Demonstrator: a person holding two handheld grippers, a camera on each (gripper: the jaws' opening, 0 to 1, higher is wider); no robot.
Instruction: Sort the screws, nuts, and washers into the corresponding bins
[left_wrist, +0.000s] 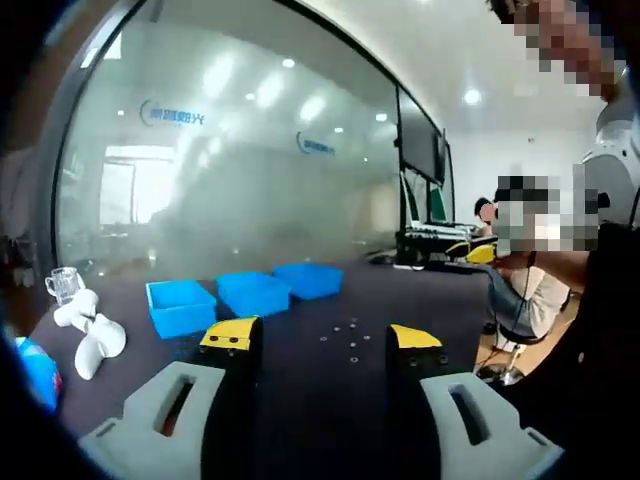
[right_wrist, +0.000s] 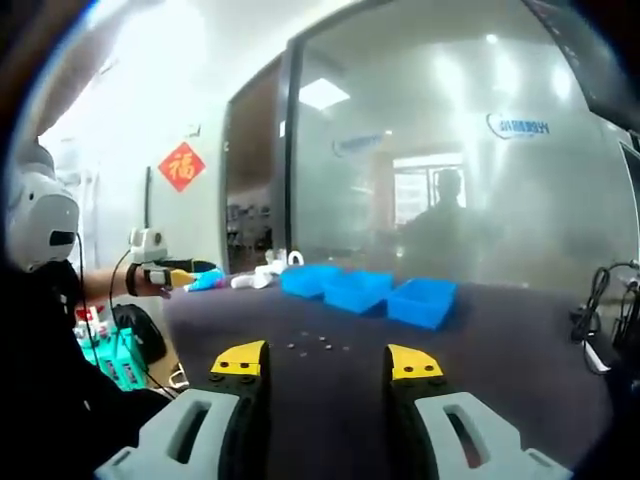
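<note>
a dark worktop (left_wrist: 330, 390) carries three blue bins (left_wrist: 252, 293) set in a row, close side by side, along its far part. nearer, a loose scatter of small metal fasteners (left_wrist: 350, 335) lies on the bare surface, apart from the bins. at one end sit a white figure (left_wrist: 90, 330), a small clear glass (left_wrist: 63, 284) and a blue object (left_wrist: 40, 372).

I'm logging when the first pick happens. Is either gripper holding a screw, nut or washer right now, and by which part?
Nothing is held. The left gripper and right gripper are open and empty; the small parts lie on the table.
</note>
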